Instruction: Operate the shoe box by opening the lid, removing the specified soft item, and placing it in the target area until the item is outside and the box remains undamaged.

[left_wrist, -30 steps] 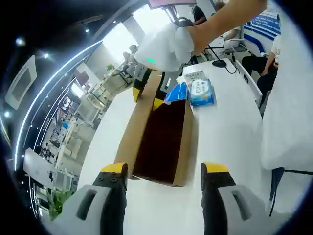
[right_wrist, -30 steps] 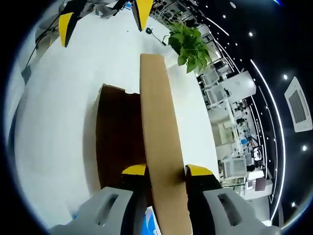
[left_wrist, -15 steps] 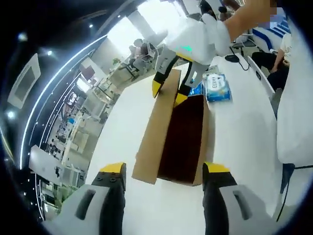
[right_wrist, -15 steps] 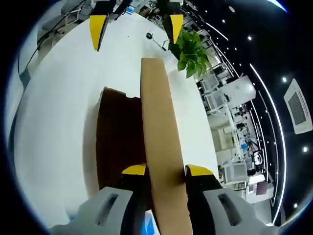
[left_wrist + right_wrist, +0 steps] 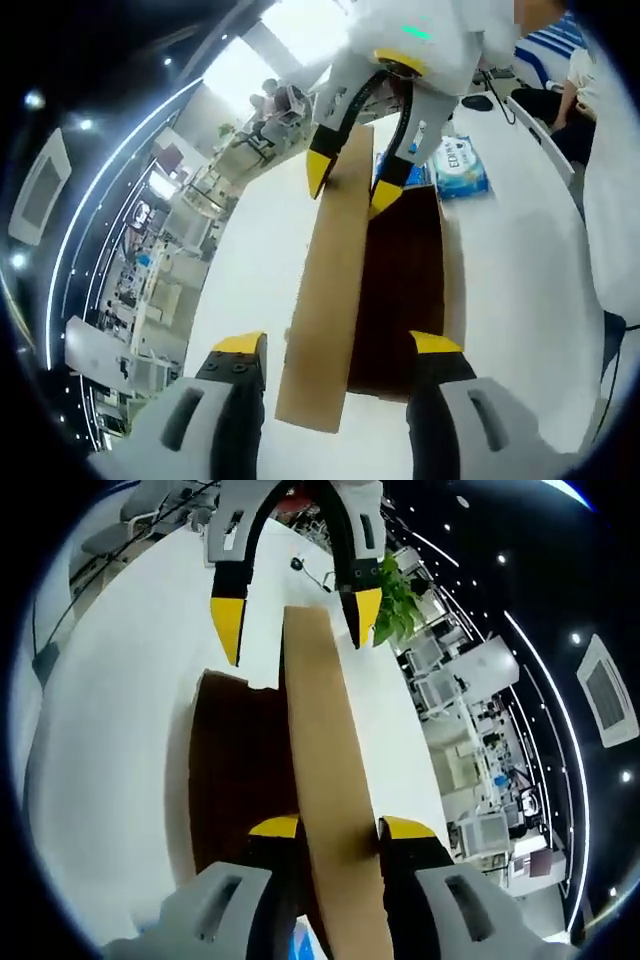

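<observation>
White table (image 5: 520,260) lies bare beside the box (image 5: 415,290); right gripper (image 5: 338,830) pinches the raised lid (image 5: 320,770), left gripper (image 5: 338,345) spread.

In the left gripper view, the shoe box (image 5: 405,290) lies at frame centre on the table (image 5: 520,290), with its raised lid (image 5: 330,290) along the box's left side. The left gripper (image 5: 335,350) sits at the bottom, one jaw on each side of the lid's near end. The right gripper (image 5: 355,185) sits at the upper centre, jaws astride the lid's far end. A wipes packet (image 5: 460,165) lies on the table just beyond the box, upper right.

In the right gripper view, a plant (image 5: 397,598) stands beyond the lid, upper right.
</observation>
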Tool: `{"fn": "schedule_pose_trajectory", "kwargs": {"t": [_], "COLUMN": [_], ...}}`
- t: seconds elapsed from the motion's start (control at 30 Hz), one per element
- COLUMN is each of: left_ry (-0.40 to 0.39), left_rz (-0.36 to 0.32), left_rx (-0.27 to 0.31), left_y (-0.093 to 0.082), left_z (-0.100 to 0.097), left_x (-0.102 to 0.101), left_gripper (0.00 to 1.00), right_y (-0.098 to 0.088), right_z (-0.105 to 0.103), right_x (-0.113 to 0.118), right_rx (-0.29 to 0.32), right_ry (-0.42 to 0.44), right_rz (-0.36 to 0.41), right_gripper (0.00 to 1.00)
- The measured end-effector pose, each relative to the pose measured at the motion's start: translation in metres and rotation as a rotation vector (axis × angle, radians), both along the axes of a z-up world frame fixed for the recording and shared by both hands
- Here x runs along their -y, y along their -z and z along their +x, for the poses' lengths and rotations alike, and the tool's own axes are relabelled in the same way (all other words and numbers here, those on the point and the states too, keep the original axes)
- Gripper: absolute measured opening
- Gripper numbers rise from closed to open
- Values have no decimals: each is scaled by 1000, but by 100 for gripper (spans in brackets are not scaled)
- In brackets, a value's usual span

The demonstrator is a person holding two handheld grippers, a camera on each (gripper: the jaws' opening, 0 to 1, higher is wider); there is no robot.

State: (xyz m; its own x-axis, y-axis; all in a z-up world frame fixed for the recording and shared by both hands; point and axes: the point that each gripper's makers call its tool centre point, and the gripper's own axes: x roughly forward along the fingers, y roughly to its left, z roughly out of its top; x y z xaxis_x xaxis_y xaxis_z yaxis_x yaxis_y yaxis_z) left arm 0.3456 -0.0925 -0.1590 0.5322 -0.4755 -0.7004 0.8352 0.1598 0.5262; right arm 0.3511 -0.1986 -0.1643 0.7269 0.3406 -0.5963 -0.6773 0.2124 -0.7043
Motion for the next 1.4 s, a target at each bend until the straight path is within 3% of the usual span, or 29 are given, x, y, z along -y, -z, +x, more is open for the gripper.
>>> {"fn": "schedule_pose_trajectory", "kwargs": {"t": [0.17,0.3,0.57,1.0,1.1,1.23,1.4], "left_ry": [5,46,50,69,70,68,56], "left_rz": [29,67,72,89,96,98,87], "left_rx": [3,48,53,66,67,75,81], "left_y": [4,2,5,6,6,4,2], "left_z": [8,11,11,8,7,9,11], "left_x": [0,0,0,0,-1,-1,-1], "left_gripper": [51,43,29,29,29,28,28], "right_y": [0,-1,2,0,-6,-4,-4], "right_z": [2,4,1,-3,-11,-23,-21], "right_x": [1,1,0,3,15,59,74], "right_rx": [0,1,-2,-43,-79,-158,-153], "right_ry": [3,7,8,31,22,109,87], "right_rz": [10,13,6,44,25,-10,-54], "right_gripper": [28,28,29,30,33,61,58]}}
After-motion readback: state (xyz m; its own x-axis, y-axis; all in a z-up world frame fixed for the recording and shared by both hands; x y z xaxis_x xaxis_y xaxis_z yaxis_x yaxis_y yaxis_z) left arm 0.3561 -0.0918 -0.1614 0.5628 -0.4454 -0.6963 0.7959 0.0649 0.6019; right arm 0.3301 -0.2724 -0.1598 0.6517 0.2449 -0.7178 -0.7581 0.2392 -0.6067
